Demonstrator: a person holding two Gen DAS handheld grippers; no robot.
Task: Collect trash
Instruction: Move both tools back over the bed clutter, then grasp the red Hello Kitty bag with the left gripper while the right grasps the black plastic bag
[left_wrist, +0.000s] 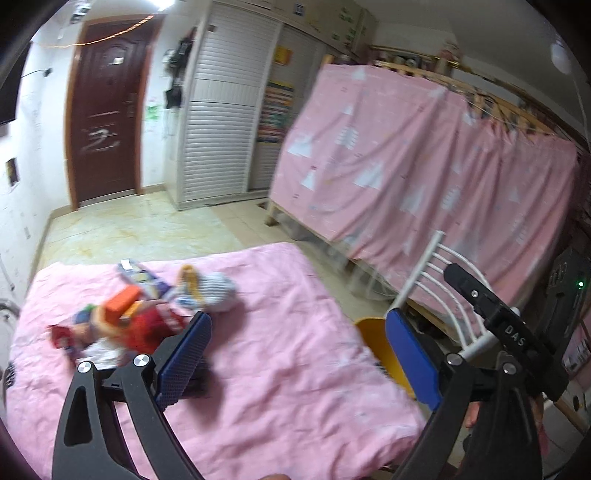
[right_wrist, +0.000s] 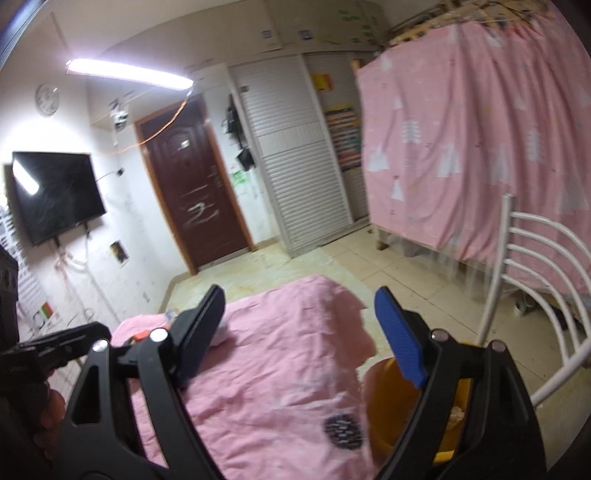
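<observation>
Sheet (left_wrist: 280, 354): pink cloth, matt, creased. Curtain (left_wrist: 424, 162): pink cloth, draped. Wrappers (left_wrist: 122, 317): glossy, crumpled. Bin (right_wrist: 384, 406): yellow plastic, smooth. Chair (right_wrist: 535, 258): white painted tube. Pads (left_wrist: 184, 354): blue, textured. Floor (left_wrist: 147, 225): glossy tile. Door (right_wrist: 192, 192): dark wood.

A: The heap of wrappers (left_wrist: 122, 314) beyond the left-hand finger (left_wrist: 184, 354) is smeared; I can't tell one piece from another.

B: That finger covers the heap's near edge too. In the right wrist view, the yellow bin (right_wrist: 384, 406) sits mostly behind the right-hand finger (right_wrist: 399, 339), and its contents can't be told.

A: The white chair (right_wrist: 532, 295) is cut off by the frame.
</observation>
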